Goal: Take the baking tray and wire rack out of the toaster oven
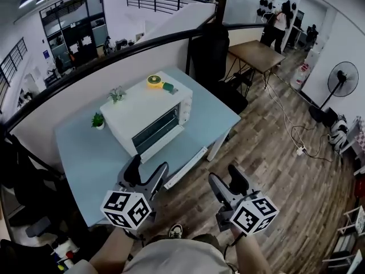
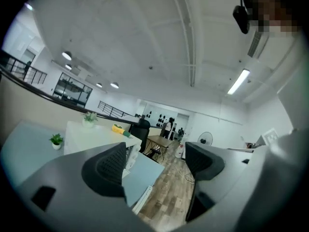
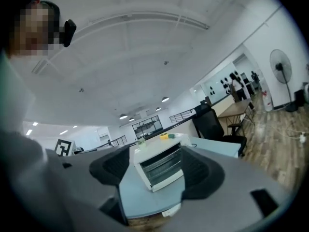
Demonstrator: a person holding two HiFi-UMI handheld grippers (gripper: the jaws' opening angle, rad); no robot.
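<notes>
Toaster oven (image 1: 149,114) is standing on the table (image 1: 80,153) well ahead of both pairs of jaws, its door shut; we are not making out the baking tray or wire rack through the glass, so we are judging both to be inside. The left gripper (image 1: 149,167) and right gripper (image 1: 226,178) are hanging with jaws apart, nothing between them. We are expecting trouble at the door; tugging it with one gripper could drag the oven toward the table edge nearest the jaws; jolting it could topple the plant on its roof or slide the yellow disc (image 1: 154,81) off; a tray pinched at one rim could tip. We are counting one oven, one table, two grippers, one yellow disc, and two potted plants: one on the roof (image 1: 117,94), one on the table beside it (image 1: 98,120).
</notes>
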